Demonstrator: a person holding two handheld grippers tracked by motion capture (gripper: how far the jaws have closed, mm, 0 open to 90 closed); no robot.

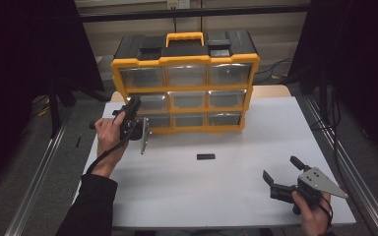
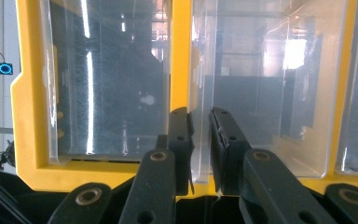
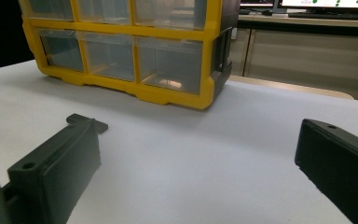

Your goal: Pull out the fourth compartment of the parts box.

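A yellow and black organizer cabinet [image 1: 184,59] with clear drawers stands at the back of the white table [image 1: 177,191]. My left gripper [image 1: 134,102] is turned on its side against the left drawer of the middle row [image 1: 152,102]. In the left gripper view the jaws of my left gripper [image 2: 200,113] stand close together, with the clear front edge of a drawer [image 2: 200,154] pinched between them. My right gripper [image 1: 279,167] rests low at the front right, its jaws wide open. It faces the cabinet [image 3: 121,51] across bare table, and nothing lies between the fingers of my right gripper [image 3: 196,135].
A small flat black piece [image 1: 205,157] lies on the table in front of the cabinet, between the two hands. Dark stands and cables flank the table on the floor at both sides.
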